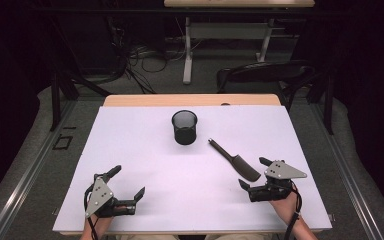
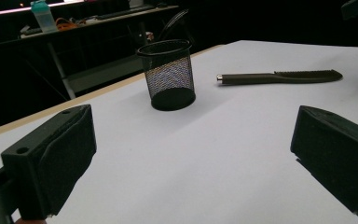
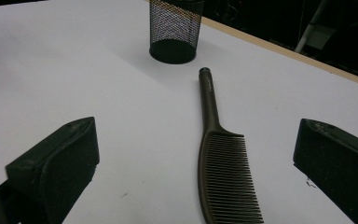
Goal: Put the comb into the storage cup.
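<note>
Resting low, right gripper spread wide beside comb.

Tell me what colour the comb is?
The comb is dark brown-black; right gripper view shows it best.

You have no readable text, labels, brands, numbers or signs anywhere in these views.

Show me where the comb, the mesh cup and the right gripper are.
comb [image 3: 226,177]: right gripper view, on the toothed part.
mesh cup [image 1: 185,129]: high view, on its side wall.
right gripper [image 1: 254,174]: high view, midway between its open fingertips.
</note>
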### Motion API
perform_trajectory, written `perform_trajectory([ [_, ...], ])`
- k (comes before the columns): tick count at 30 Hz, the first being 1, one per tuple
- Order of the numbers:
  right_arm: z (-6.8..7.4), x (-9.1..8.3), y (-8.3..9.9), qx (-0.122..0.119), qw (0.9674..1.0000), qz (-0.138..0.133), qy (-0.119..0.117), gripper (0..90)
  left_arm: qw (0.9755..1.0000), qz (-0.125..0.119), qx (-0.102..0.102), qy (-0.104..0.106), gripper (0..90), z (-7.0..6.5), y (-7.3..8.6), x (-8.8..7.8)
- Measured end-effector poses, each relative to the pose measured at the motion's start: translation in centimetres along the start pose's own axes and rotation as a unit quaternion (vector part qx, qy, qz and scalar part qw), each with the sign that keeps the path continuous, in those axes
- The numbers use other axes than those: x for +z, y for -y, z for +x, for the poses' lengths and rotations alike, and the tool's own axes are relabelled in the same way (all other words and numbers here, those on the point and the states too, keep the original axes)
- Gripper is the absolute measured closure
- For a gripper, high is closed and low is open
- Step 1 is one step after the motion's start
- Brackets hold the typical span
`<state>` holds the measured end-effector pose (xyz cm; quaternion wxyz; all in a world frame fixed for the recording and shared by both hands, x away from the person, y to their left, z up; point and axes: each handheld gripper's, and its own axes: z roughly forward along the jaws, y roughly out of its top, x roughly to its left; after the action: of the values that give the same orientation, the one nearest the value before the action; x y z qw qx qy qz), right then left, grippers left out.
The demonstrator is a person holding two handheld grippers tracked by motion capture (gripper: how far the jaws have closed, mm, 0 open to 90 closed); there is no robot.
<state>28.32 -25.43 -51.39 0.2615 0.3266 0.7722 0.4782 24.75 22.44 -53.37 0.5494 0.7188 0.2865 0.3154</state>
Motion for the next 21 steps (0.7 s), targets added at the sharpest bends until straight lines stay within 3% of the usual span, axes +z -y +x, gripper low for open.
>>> perform_trajectory([
  [21, -1.7, 3.6, -1.9, 0.012, 0.9990, 0.042, -0.010, 0.0, 1.0000, -0.003, 0.003, 0.001, 0.1, 0.1, -0.1, -0.2],
])
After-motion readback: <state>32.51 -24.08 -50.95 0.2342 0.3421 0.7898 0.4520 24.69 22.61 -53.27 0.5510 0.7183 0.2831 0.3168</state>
